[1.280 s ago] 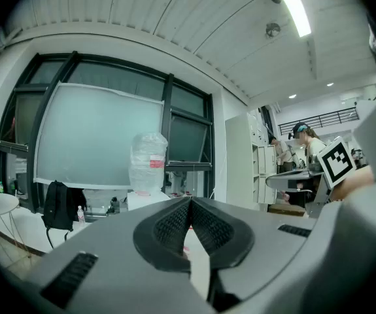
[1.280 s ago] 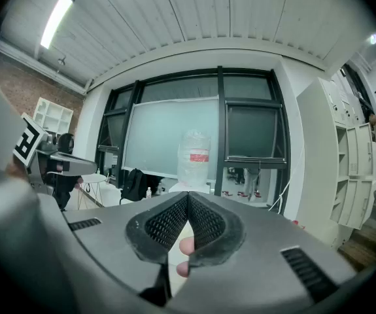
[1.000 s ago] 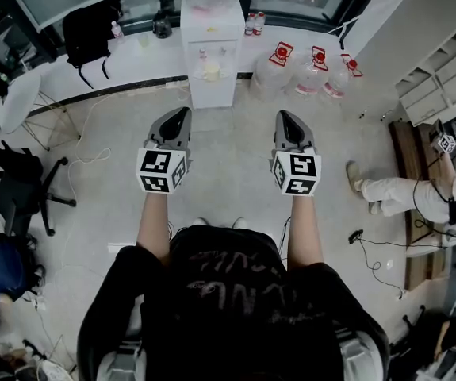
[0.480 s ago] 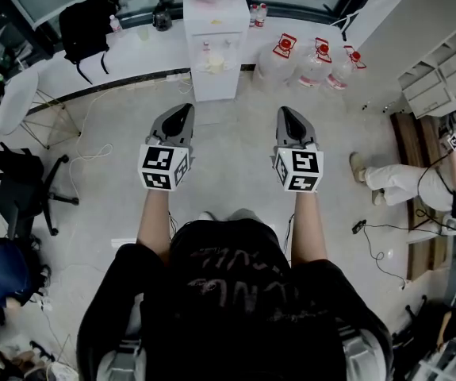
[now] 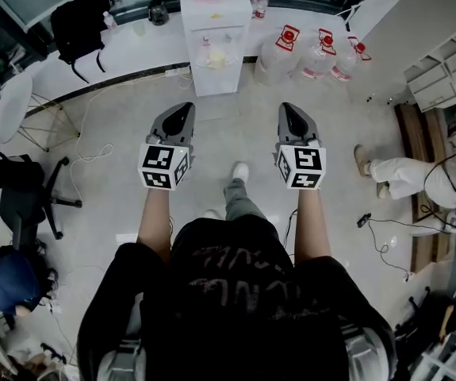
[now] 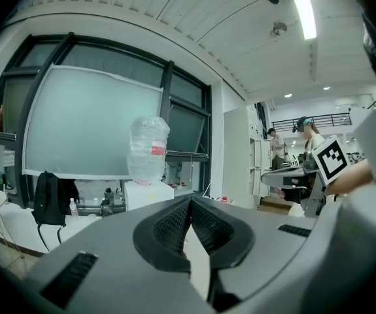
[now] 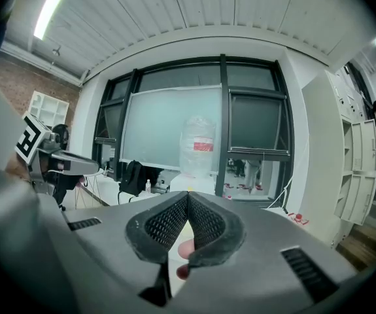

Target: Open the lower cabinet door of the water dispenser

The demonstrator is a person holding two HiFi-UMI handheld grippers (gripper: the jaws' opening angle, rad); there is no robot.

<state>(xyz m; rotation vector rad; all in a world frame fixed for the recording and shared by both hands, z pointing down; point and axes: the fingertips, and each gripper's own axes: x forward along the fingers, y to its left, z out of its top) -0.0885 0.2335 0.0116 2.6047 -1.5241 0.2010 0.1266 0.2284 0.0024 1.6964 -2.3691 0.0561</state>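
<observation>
Lower cabinet door (image 5: 218,76) of water dispenser (image 5: 216,22): well ahead of left tongs (image 5: 180,111) and right tongs (image 5: 289,111), closed. Probably light, stiff, hinged; take hold at free edge, handle too small to tell. Both tongs pinched together, nothing between.

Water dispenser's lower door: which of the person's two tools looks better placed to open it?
Left, slightly. In the head view the left tool points nearly at the water dispenser; the right tool sits further off to its side. Both are shut, empty and well short of it.
</observation>
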